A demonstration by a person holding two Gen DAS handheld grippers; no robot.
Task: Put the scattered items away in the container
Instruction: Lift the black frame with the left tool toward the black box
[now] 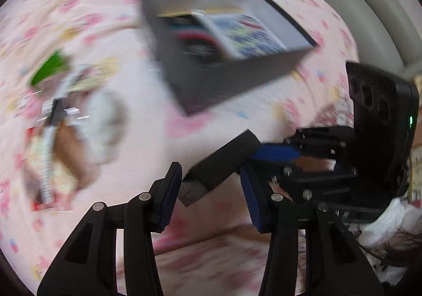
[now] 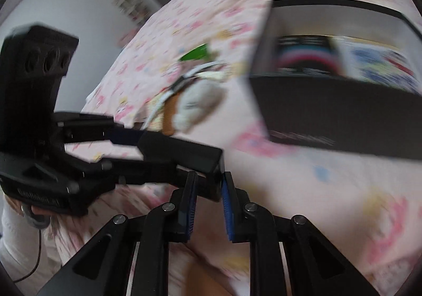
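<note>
I am holding both grippers low over the pink flowered bedsheet (image 1: 126,19), side by side and angled toward each other. My left gripper (image 1: 211,190) is hovering with its fingers spread, and the near end of a long black box (image 1: 219,164) is lying between them without being squeezed. My right gripper (image 2: 208,201) is reaching across from the right; its blue-padded fingers (image 1: 277,152) are pinching the far end of that box. Beyond my fingers, the open black container (image 1: 224,79) is sitting on the sheet with printed booklets (image 1: 250,35) inside. To the far left, a blurred heap of scattered items (image 1: 66,122) is lying. The blur is hiding any writing.
</note>
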